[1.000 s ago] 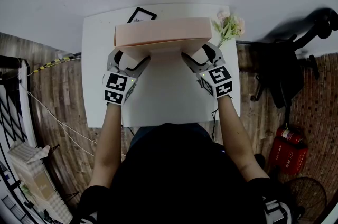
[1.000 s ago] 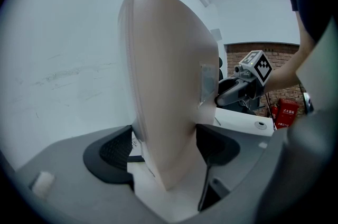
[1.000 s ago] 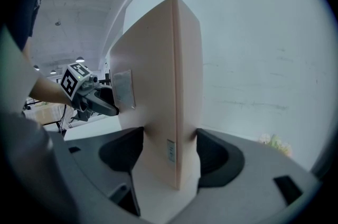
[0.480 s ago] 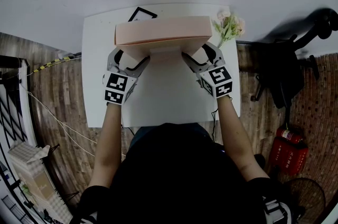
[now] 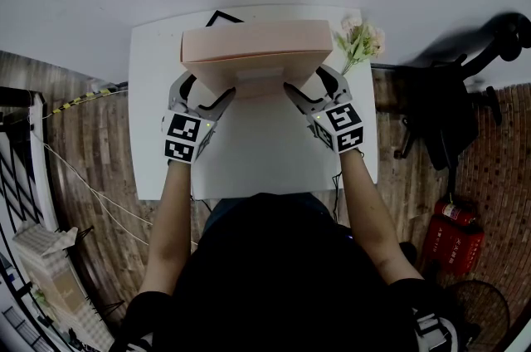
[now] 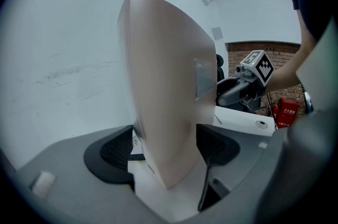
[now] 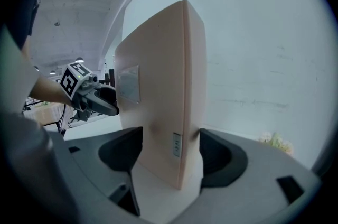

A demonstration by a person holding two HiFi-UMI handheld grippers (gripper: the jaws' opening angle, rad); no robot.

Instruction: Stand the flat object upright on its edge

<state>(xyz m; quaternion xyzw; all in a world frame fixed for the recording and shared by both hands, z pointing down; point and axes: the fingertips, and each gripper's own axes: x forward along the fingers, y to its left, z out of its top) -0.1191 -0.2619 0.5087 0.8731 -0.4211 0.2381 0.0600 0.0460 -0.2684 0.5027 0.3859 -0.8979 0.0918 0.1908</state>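
A flat pale pink box (image 5: 253, 51) stands tilted up over the far half of the white table (image 5: 249, 163), its broad underside turned toward me. My left gripper (image 5: 207, 89) is shut on its left end and my right gripper (image 5: 309, 83) on its right end. In the left gripper view the box (image 6: 169, 101) rises steeply between the two dark pads of that gripper (image 6: 165, 149). The right gripper view shows the box (image 7: 158, 85) upright between the pads of that gripper (image 7: 171, 157), with its lower corner near the table. A grey label (image 7: 129, 85) is on the near face.
A small bunch of pale flowers (image 5: 361, 39) lies at the table's far right corner, close to the box's end. A black picture frame (image 5: 217, 17) peeks out behind the box. A black office chair (image 5: 465, 93) and a red fire extinguisher (image 5: 452, 238) stand on the floor at right.
The box has tipped up steeper, its top edge swinging away from me and covering more of the black frame. Both grippers keep their hold and have barely shifted.
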